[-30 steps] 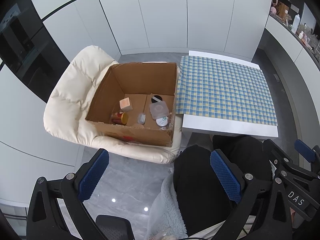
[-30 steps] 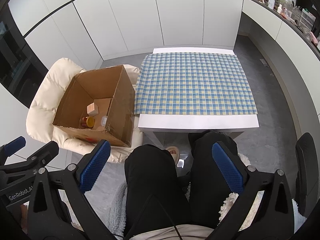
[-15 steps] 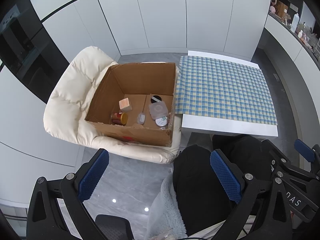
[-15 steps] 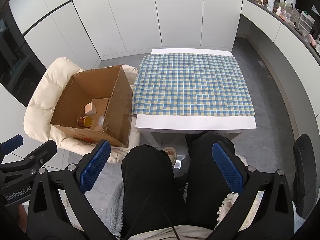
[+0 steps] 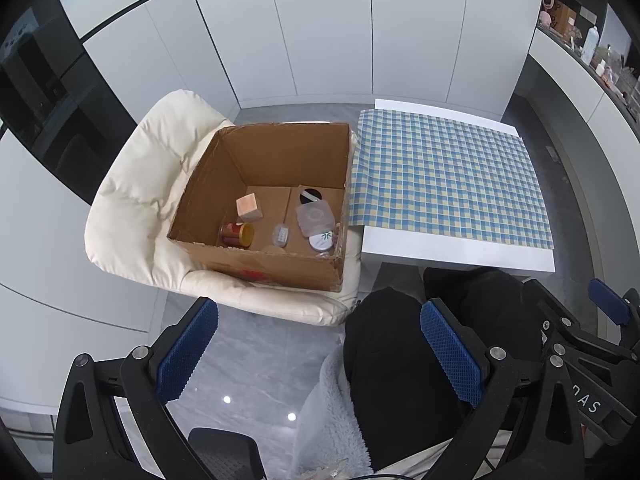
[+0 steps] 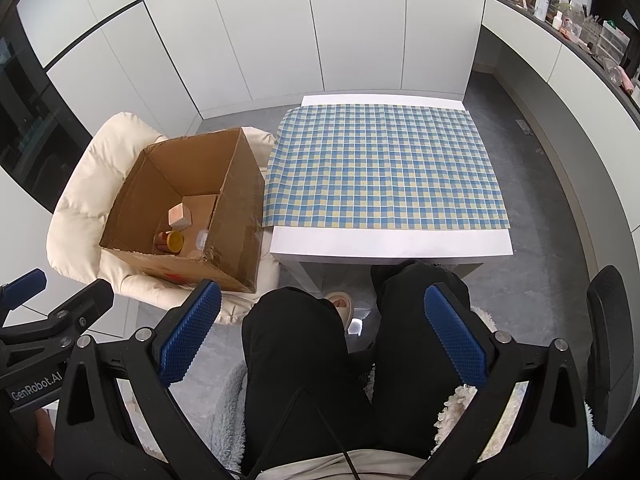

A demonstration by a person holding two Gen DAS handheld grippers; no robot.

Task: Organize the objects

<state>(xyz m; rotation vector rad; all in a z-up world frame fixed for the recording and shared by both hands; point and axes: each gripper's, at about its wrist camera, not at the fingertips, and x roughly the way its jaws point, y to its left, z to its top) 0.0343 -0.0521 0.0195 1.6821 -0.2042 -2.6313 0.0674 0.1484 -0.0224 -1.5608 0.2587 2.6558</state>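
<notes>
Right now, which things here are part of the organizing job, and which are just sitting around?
Part of the job:
cardboard box
pink cube
amber jar
clear lidded container
white round tin
checkered cloth on the table
left gripper, open
right gripper, open

Just around:
cream chair
countertop clutter

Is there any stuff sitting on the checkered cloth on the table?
No, the checkered cloth on the table is bare in the right wrist view; the small things all lie inside the cardboard box on the cream chair.
</notes>
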